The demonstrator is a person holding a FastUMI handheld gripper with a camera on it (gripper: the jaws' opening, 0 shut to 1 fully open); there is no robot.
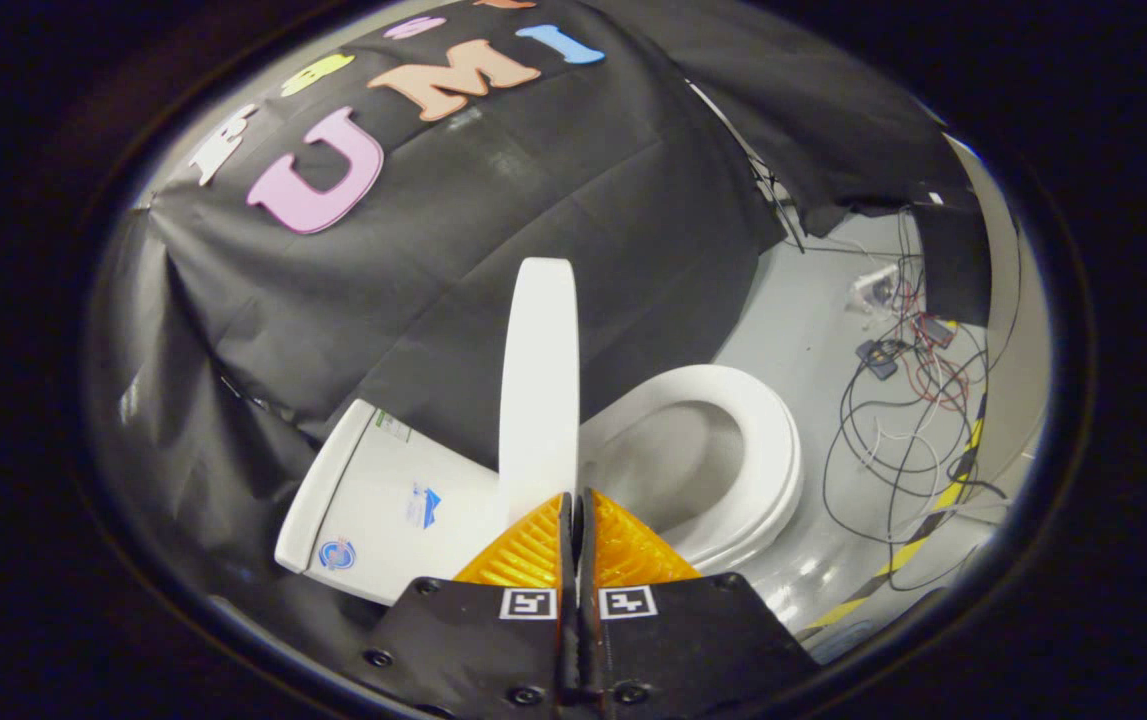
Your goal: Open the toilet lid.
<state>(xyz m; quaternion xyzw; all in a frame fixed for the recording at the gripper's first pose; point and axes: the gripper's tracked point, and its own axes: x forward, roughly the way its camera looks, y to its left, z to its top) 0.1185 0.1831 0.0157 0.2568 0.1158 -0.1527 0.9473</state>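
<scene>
Standing raised and seen edge-on, the white toilet lid [539,385] rises just ahead of the claw [578,510], its lower end meeting the tips of the two orange ribbed fingers [525,552]. The fingers are pressed together with barely a slit between them and nothing visible in that slit; whether their tips touch the lid's edge cannot be told. Each finger's black mount carries a small square black-and-white marker.

To one side of the lid lies the toilet seat [733,450], a white oval ring left down on the bowl, with the shaded bowl hollow showing inside it. To the other side of the lid sits the white tank [373,500], its flat top bearing a few small stickers; its far edge runs close to the black cloth wall [493,220] hanging behind the whole toilet in soft folds.

The floor [803,330] is pale grey and glossy, catching light beside the base of the bowl. A yellow-and-black striped tape line [933,515] crosses it beyond the seat. Past the seat, well apart from the toilet, a loose tangle of black, red and white cables [893,400] sprawls over the floor, running up to a few small dark boxes [878,355] near the foot of the cloth wall.
</scene>
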